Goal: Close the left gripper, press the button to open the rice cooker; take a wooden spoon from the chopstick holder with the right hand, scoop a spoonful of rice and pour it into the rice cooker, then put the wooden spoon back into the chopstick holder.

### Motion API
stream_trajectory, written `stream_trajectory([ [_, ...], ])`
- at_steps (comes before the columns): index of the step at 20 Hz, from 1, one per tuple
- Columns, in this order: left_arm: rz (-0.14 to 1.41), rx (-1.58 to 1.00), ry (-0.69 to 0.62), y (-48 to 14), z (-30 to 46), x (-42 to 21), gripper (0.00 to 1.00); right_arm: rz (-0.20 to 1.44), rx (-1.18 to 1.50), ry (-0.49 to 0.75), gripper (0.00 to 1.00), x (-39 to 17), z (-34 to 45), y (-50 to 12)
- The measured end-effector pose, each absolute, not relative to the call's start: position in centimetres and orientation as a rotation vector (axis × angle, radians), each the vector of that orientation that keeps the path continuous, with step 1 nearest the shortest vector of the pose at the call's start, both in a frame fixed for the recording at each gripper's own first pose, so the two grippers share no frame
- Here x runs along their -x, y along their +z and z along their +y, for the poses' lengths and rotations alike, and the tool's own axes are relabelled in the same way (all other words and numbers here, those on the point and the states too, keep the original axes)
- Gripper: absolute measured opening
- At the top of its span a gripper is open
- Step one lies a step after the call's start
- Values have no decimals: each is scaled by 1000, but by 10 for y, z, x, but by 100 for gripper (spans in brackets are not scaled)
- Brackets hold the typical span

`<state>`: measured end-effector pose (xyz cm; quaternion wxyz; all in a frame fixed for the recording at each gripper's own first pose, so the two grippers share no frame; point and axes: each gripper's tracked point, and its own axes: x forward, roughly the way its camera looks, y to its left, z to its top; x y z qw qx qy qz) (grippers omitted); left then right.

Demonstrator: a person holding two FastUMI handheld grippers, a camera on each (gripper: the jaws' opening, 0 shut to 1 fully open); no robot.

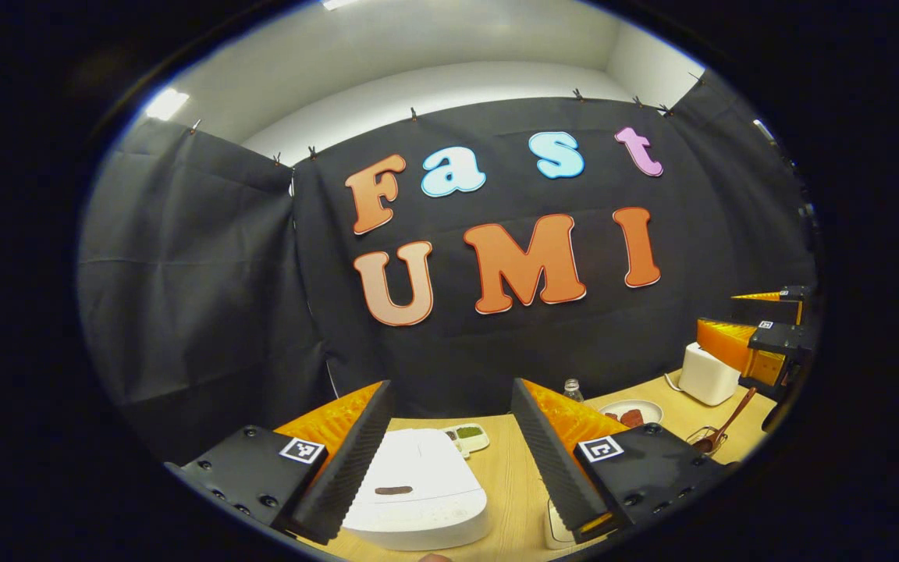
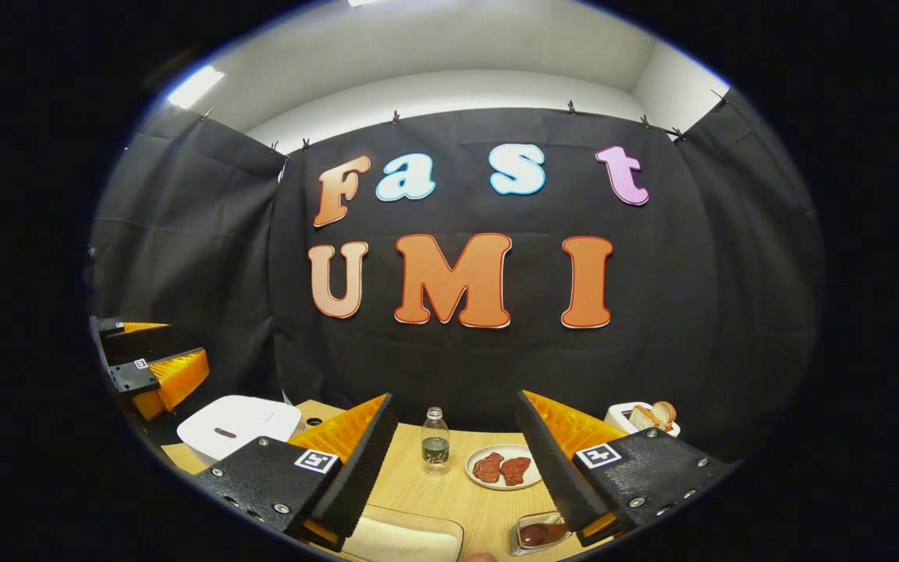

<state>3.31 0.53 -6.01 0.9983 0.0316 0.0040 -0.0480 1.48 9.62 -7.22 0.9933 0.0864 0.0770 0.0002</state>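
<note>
On the table (image 2: pixel 449 492), a bottle (image 2: pixel 435 441) stands left of the plate (image 2: pixel 502 469), toaster (image 2: pixel 641 417) behind.

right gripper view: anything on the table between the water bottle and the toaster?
Yes. In the right gripper view a plate holding two reddish pieces sits on the table between the water bottle and the toaster. The right gripper's finger overlaps the plate's edge.
</note>
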Motion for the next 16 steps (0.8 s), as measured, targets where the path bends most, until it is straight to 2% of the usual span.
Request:
stream_trajectory([
  [7,76,-33,-83,-81,4,-39,100,174,-169,1,95,-15,97,-80],
  [16,38,-16,-159,-72,-16,-41,100,180,-155,10,95,-18,102,-78],
])
